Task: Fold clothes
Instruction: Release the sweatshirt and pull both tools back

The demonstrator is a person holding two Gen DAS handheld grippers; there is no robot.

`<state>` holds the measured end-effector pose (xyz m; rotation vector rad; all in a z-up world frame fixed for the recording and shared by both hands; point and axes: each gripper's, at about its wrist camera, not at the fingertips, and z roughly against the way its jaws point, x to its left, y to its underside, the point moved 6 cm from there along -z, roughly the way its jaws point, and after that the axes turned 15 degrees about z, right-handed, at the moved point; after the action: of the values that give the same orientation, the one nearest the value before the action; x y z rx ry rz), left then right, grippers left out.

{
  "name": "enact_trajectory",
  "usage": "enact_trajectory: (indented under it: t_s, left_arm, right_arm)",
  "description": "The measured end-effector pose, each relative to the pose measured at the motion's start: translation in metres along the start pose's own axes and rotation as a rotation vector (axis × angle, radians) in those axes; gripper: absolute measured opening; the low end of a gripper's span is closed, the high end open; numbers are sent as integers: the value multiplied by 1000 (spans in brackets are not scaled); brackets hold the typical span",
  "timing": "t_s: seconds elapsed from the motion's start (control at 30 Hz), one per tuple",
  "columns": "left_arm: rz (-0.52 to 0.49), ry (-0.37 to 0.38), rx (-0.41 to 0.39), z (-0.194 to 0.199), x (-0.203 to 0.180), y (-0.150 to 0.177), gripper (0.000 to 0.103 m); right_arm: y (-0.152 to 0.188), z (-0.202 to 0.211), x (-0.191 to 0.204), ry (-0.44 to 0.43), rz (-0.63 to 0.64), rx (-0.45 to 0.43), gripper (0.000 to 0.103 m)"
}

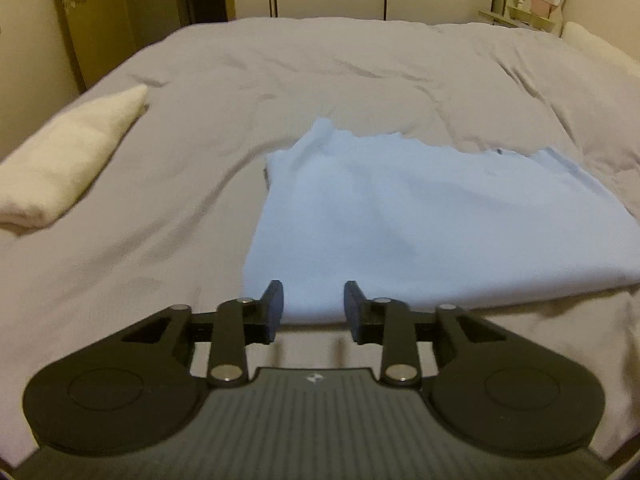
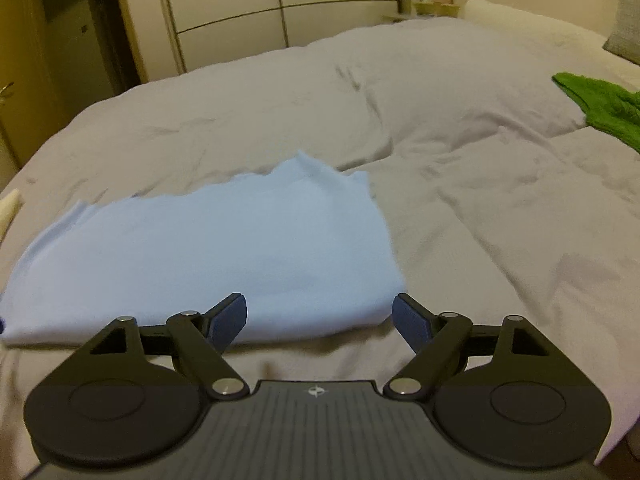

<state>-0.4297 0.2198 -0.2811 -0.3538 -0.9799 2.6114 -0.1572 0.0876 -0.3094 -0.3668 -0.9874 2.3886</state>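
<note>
Two grippers of mine hang over the grey quilted bed cover, both released and empty: my left gripper narrowly parted, my right gripper spread wide. A folded light-blue cotton garment lies flat just beyond their fingertips. A rolled cream towel sits left, a crumpled green cloth far right

Left gripper, right gripper: black w/ blue pads, silver pivots.
</note>
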Motion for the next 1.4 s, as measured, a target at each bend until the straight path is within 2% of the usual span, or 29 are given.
enact_trajectory:
  t_s: [0.2,0.33,0.53,0.93,1.23,1.4]
  left_arm:
    - [-20,-23,40,33,-11,25,39]
    - [-33,-31,11,59,-16,29,50]
    - [-48,-27,-48,97,-18,29,57]
    - [-70,-32,-110,145,-17,42,58]
    - [-83,-12,-108,146,-17,50,62]
    - [-95,10,-68,118,-15,50,61]
  right_arm:
    - [13,40,24,-29,-4,20,89]
    - [11,64,28,-34,-5,-1,89]
    - [11,94,33,-16,-2,-9,89]
    - [24,128,42,-36,-5,-31,89]
    - [34,132,37,-44,-25,-42,90]
    - [45,112,13,-124,-207,-71,90]
